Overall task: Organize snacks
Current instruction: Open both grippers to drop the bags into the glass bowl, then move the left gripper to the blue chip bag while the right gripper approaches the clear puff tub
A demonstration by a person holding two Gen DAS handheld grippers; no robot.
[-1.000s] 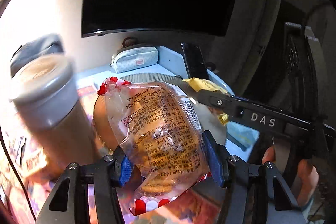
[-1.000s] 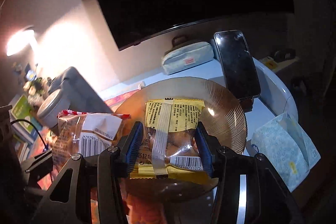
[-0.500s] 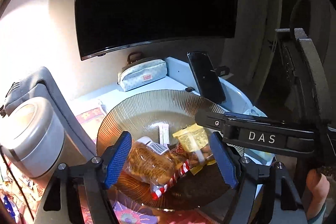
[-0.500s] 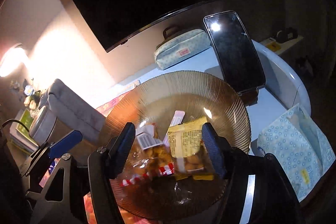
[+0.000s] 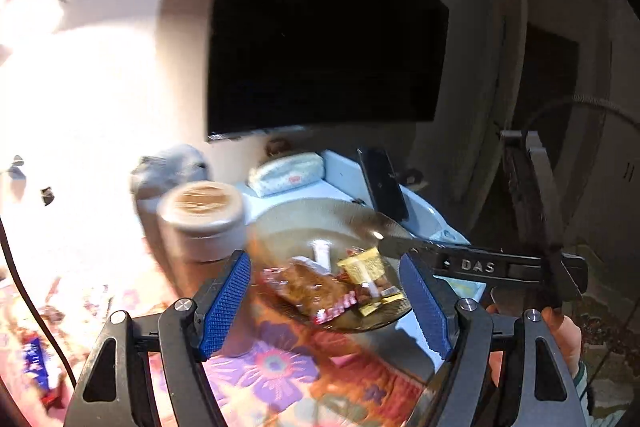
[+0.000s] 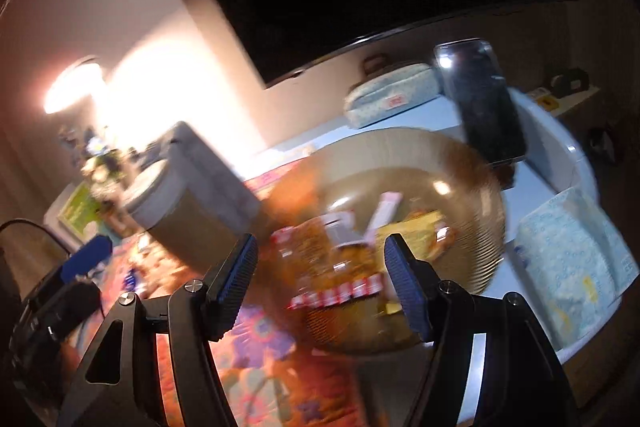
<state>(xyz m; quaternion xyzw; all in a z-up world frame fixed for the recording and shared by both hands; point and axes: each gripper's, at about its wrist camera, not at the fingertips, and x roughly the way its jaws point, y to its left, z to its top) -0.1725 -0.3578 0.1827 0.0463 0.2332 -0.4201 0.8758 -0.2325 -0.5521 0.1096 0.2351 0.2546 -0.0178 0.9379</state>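
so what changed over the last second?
Both grippers let go: left gripper dropped the clear biscuit bag, right gripper the yellow snack pack, into the amber glass plate. Both pulled back, jaws open. Phone and pouch unchanged.

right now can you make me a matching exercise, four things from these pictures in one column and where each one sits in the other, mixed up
Things
1. red-and-white sealed clear snack packet
2. black smartphone
3. pale blue dotted zip pouch
4. grey round lidded canister

Places
A. propped upright behind the amber ribbed glass plate's right side
B. lying in the plate beside the yellow snack packet
C. on the floral cloth, left of the plate
D. at the back, under the dark screen

Pairs: 1-B, 2-A, 3-D, 4-C
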